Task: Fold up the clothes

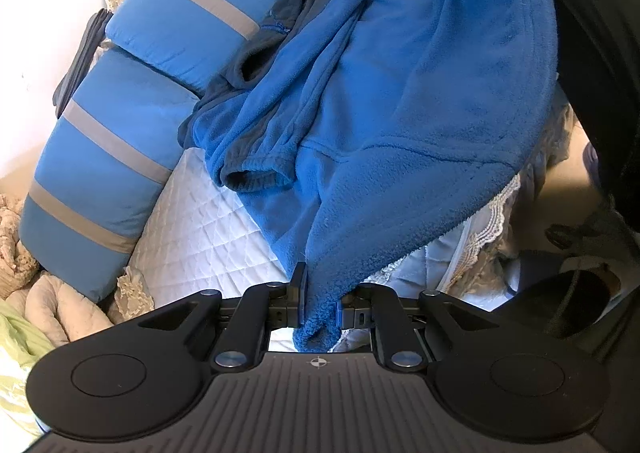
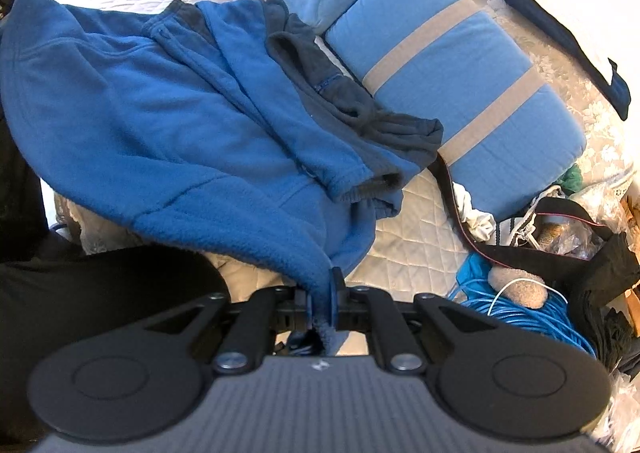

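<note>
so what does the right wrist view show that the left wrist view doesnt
Only the right wrist view shows the coiled blue cable and a black strap beside the bed. Only the left wrist view shows a pale green cloth and the lace trim at the bed's edge. Both show the blue fleece, pinched by the left gripper and right gripper, plus the striped cushions and white quilt.

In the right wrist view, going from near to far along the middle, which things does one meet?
Right gripper shut on the blue fleece → white quilted bedcover → dark grey collar → blue cushion with grey stripes.
</note>
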Tool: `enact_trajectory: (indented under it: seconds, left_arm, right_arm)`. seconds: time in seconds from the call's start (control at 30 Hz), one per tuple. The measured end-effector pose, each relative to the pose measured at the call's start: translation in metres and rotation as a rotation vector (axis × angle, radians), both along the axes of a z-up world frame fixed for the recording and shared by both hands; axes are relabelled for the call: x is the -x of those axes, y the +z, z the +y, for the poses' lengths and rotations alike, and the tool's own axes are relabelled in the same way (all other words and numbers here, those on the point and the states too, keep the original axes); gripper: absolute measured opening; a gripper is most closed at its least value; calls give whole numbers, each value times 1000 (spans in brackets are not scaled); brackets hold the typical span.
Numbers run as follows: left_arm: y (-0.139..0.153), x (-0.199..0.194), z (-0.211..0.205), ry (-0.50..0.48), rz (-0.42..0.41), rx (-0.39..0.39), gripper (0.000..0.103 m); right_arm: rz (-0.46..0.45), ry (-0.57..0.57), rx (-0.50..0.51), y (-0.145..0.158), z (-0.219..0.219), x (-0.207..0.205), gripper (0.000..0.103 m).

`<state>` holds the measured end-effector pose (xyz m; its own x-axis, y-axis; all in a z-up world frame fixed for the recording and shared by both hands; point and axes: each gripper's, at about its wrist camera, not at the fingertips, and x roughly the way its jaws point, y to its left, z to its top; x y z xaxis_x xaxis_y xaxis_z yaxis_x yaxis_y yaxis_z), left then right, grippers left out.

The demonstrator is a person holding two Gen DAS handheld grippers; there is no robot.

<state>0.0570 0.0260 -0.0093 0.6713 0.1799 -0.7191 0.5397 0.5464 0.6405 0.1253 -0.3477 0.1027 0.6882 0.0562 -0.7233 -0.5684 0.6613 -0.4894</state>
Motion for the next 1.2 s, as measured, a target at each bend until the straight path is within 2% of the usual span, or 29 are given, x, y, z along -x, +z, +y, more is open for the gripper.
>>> enact_trajectory:
  seconds: [0.2,0.37,0.47,0.63,0.97,1.13,1.2]
  left_arm:
    - [14,12,4,-17,-97,8,10]
    - [44,44,11,-32,-298,18,9]
    - [54,63,15,-50,-368,9,9]
    - [57,91,15,-68,-333,9,9]
    - [58,123,14,-40,-250,48,9]
    - [59,136,14,-25,-214,67,9]
    - [63,121,18,-29,-223,76,9]
  right_arm:
    - [-29,-8,-29,3,-3,8,7]
    - [-130,-12,-63,12,-16,45,6]
    - [-182,-34,-74,15,-26,70,6]
    - [-185,-42,-78,17,-35,105,6]
    - [-98,-30,-88,4,-27,181,6]
    - [-116,-32,-94,6,-24,184,6]
    - [-139,-30,-93,10,-23,175,6]
